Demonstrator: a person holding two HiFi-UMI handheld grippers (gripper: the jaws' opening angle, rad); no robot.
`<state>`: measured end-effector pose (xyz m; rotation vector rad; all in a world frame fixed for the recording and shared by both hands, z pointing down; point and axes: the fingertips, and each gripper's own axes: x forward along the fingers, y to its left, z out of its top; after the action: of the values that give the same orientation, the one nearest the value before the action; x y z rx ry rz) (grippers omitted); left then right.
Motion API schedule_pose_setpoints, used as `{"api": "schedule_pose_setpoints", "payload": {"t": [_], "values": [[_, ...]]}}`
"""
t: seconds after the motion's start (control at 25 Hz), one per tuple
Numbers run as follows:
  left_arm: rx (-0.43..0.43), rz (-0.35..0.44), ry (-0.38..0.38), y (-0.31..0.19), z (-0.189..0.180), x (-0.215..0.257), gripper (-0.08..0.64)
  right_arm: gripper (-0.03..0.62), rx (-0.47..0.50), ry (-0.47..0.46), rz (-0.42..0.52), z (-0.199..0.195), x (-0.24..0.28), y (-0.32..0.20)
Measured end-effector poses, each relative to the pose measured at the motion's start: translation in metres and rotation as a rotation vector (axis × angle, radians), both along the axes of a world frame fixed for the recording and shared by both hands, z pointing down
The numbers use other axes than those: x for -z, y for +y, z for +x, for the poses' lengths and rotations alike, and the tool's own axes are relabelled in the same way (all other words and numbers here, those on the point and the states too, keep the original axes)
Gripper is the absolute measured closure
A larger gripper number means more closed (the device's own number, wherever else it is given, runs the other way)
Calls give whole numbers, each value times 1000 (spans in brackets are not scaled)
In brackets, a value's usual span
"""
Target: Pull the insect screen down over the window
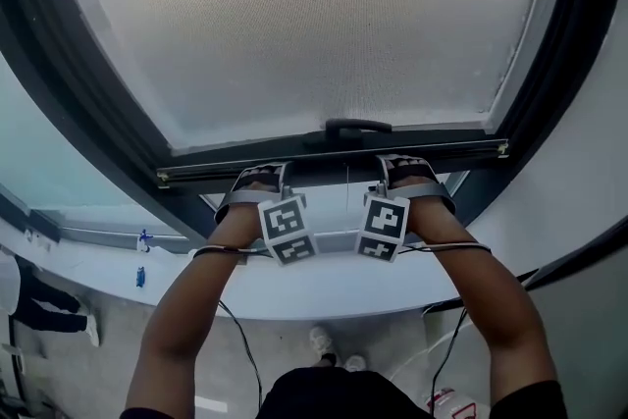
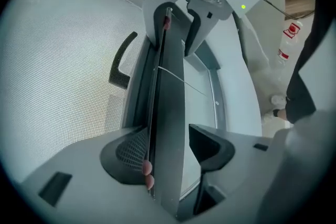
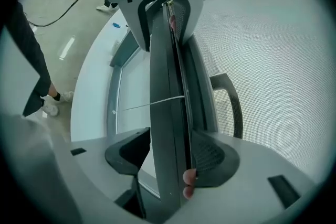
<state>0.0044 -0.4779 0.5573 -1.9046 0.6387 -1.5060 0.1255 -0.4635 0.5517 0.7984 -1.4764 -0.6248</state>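
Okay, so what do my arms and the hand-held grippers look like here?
The left hand-held gripper and right hand-held gripper are light grey with dark mesh-textured pads and a cube of black-and-white square markers. Black cables trail from both. Forearms are bare; the top is dark.

Workroom, maybe lab: big window, cables on floor.

No text, brand or number can be read anywhere. The white plastic cube at left and the white plastic cube at right carry only black-and-white square marker patterns, with no letters or digits. In the left gripper view, two small white bottles with red labels stand on the floor, and the head view shows a similar white, red-labelled container. Their print is too small to make out.
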Motion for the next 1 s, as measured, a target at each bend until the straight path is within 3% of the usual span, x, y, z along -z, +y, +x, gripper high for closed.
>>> {"api": "schedule_pose_setpoints", "payload": {"t": [0.52, 0.84, 1.0], "values": [[0, -98, -48, 7, 1, 2, 319, 357, 14, 15, -96, 2, 4, 7], [2, -79, -5, 7, 1, -1, 318, 357, 6, 44, -106, 2, 0, 6], [8, -44, -65, 0, 3, -7, 331, 382, -11, 73, -109, 4, -4, 0]]}}
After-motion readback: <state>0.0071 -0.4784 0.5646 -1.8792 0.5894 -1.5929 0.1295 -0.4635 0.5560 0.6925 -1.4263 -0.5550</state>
